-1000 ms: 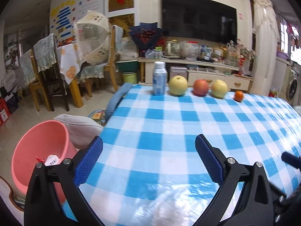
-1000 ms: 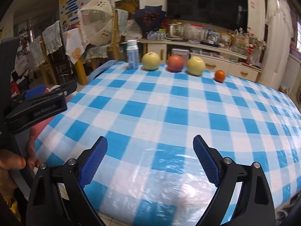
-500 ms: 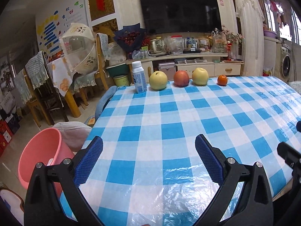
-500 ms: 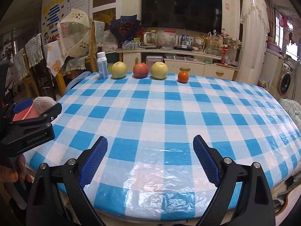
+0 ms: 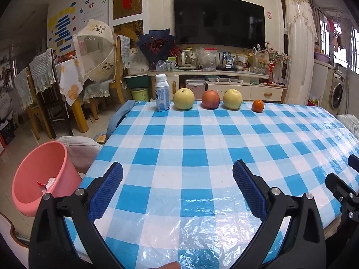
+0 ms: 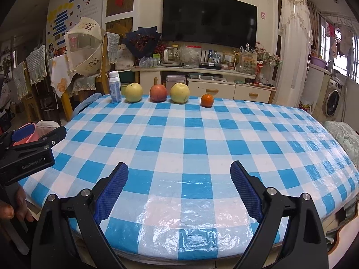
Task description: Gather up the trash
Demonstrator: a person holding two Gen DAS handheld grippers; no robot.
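Observation:
A white bottle with a blue label [image 5: 162, 94] [image 6: 115, 88] stands upright at the far edge of the checked table [image 5: 193, 148], at the left end of a row of fruit. Beside the table's left edge on the floor is a pink bucket [image 5: 40, 174] with a wrapper inside. My left gripper [image 5: 177, 179] is open over the near part of the table, empty. My right gripper [image 6: 179, 179] is open too, holding nothing, near the front edge. The left gripper's body [image 6: 29, 152] shows at the left of the right wrist view.
Two yellow pears [image 5: 184, 98] [image 5: 233, 98], a red apple [image 5: 210, 99] and a small orange [image 5: 258, 105] line the far edge. A grey stool [image 5: 78, 150] stands behind the bucket. Chairs [image 5: 42, 94] and a TV cabinet [image 5: 215, 83] stand beyond the table.
Both grippers have pulled back and risen, so more of the table shows. Both stayed open and empty.

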